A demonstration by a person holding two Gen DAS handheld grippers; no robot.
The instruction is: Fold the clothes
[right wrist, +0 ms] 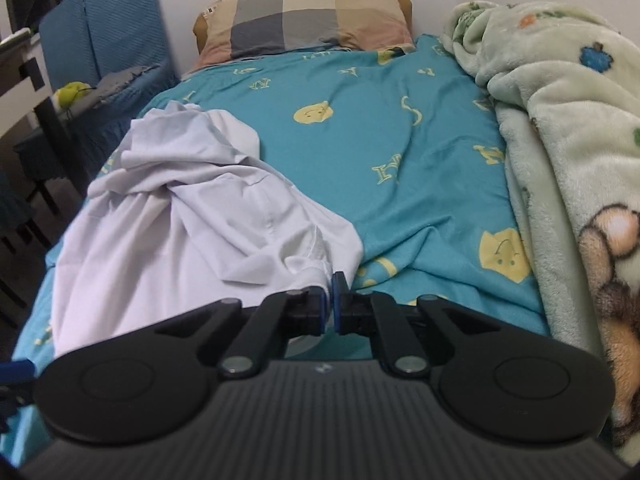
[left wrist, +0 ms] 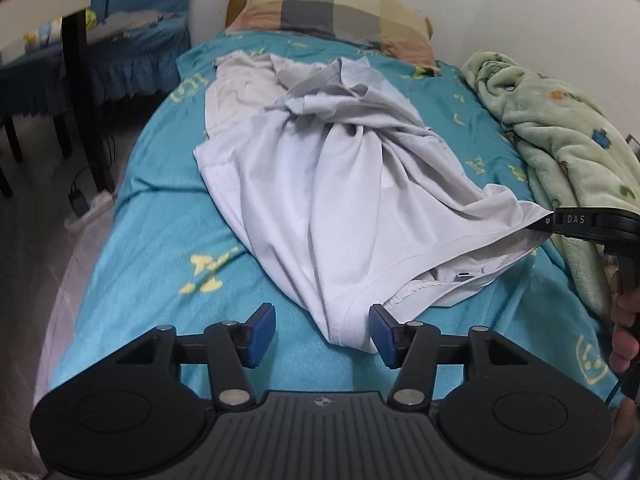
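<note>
Room: a bed with a teal sheet (left wrist: 160, 240) printed with yellow letters and faces, set against a pale wall.
Left wrist view, pillow: a checked pillow (left wrist: 332, 12) lies at the head of the bed.
Left wrist view, garment: a crumpled white shirt (left wrist: 320, 184) sprawls down the middle of the sheet, below the pillow, its ribbed hem nearest the camera.
Left wrist view, left gripper (left wrist: 322, 334): fingers spread wide apart, the hem lying between the blue pads (left wrist: 262, 334) and touching the right one; nothing is pinched.
Left wrist view, right gripper (left wrist: 560, 222): its tip meets the shirt's far corner, beside a green fleece blanket (left wrist: 560, 128); a hand (left wrist: 626, 320) holds its handle.
Right wrist view, bed: the pillow (right wrist: 304, 20) sits at the top, the blanket (right wrist: 568, 140) along the sheet's (right wrist: 400, 140) right edge.
Right wrist view, right gripper (right wrist: 331, 306): pads clamped together on an edge of the shirt (right wrist: 192, 220), which spreads left of it.
</note>
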